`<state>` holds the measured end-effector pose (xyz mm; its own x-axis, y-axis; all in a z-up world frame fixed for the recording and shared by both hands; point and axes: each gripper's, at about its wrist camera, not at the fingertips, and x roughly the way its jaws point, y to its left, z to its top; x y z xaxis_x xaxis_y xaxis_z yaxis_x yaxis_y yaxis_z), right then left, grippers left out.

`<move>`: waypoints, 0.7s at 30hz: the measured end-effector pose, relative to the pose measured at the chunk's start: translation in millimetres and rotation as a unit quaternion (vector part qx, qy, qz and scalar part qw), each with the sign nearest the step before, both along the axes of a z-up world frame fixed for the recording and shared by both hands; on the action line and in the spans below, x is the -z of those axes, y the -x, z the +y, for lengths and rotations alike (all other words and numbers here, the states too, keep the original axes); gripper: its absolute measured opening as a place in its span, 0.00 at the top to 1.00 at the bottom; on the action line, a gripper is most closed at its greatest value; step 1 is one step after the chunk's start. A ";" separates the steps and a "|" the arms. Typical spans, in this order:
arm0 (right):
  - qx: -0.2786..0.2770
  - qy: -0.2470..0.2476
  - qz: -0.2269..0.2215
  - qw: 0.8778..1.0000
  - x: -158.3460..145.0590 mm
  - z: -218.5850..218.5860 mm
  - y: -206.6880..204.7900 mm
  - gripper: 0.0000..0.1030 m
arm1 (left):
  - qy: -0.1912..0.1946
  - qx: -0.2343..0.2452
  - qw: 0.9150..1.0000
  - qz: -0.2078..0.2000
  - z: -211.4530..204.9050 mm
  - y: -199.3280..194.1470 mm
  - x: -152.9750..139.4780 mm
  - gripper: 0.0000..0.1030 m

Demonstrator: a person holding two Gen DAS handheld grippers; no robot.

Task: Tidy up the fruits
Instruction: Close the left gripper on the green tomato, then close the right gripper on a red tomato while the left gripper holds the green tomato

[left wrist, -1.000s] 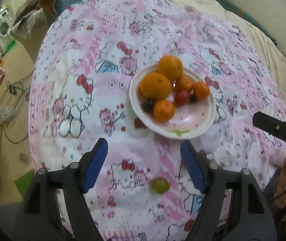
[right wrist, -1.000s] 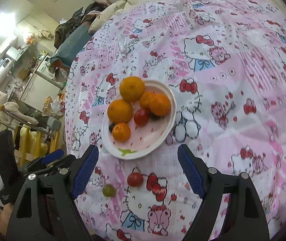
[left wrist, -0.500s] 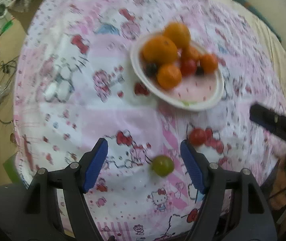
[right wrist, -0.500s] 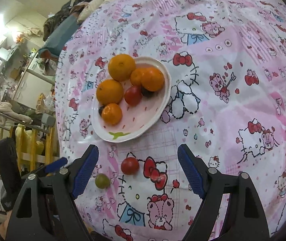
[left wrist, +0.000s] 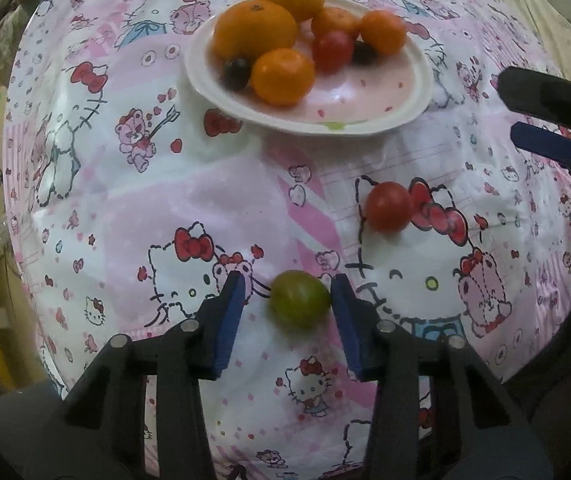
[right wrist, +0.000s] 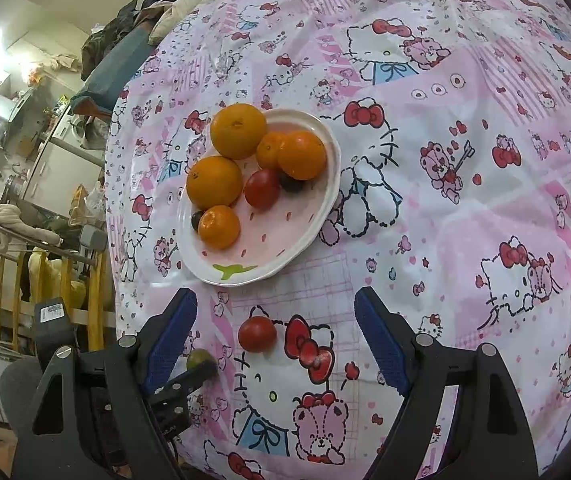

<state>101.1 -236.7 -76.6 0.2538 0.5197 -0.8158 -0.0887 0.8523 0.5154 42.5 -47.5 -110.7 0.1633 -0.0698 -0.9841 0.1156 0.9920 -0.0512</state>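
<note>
Through my left wrist camera, my left tool (left wrist: 288,292) has its blue pads on either side of the small round green fruit (left wrist: 299,298). The right pad touches the fruit's side; a thin gap shows at the left pad, so the tool is narrowed around the fruit and not fully clamped. The fruit rests on the pink and white cartoon-cat printed cloth (left wrist: 125,184) covering the table, near the table's near edge. A small round red tomato (left wrist: 388,205) lies on the cloth just beyond and to the right of it. Farther toward the far edge sits the white oval plate with a pink inside (left wrist: 413,108), holding five oranges (left wrist: 255,32), a red tomato and two dark berries. One black arm and blue pad of my right tool (left wrist: 543,114) reach in from the right edge.

Through my right wrist camera, my right tool (right wrist: 275,328) is spread wide and holds nothing. The red tomato (right wrist: 257,333) lies on the cloth (right wrist: 465,184) between its pads, nearer the left one, touching neither. The green fruit (right wrist: 200,358) shows just behind the left pad, with a fingertip of my left tool (right wrist: 195,374) across it. The plate (right wrist: 327,204) of oranges (right wrist: 214,181) stands just beyond the fingertips, close to the table's left edge.
</note>
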 end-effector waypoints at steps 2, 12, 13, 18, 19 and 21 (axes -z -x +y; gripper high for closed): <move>0.002 0.000 0.004 1.000 1.5 -0.6 -0.6 0.19 | -0.003 0.007 1.000 0.003 -4.3 0.9 1.9 0.69; -0.004 0.005 0.003 1.000 2.5 1.5 -0.1 0.19 | 0.024 -0.004 1.000 -0.012 0.0 1.6 -13.4 0.78; -0.004 0.004 0.004 1.000 3.0 1.0 0.0 0.19 | 0.027 -0.010 0.999 -0.021 3.3 1.3 -19.0 0.78; -0.011 -0.010 0.021 1.000 9.6 3.0 0.8 0.19 | 0.051 -0.058 0.995 -0.069 26.7 -2.3 -46.7 0.78; -0.016 -0.017 0.030 0.999 13.3 5.2 0.9 0.19 | 0.056 -0.067 0.993 -0.077 31.4 -2.2 -49.5 0.78; -0.023 -0.030 0.042 0.998 18.1 9.2 1.7 0.19 | 0.059 -0.083 0.991 -0.089 39.2 -3.0 -57.0 0.78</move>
<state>99.3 -227.5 -94.8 0.1608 0.5778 -0.8002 -0.0818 0.8157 0.5726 45.5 -8.3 -53.7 0.3528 -0.1408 -0.9250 -0.0309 0.9863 -0.1619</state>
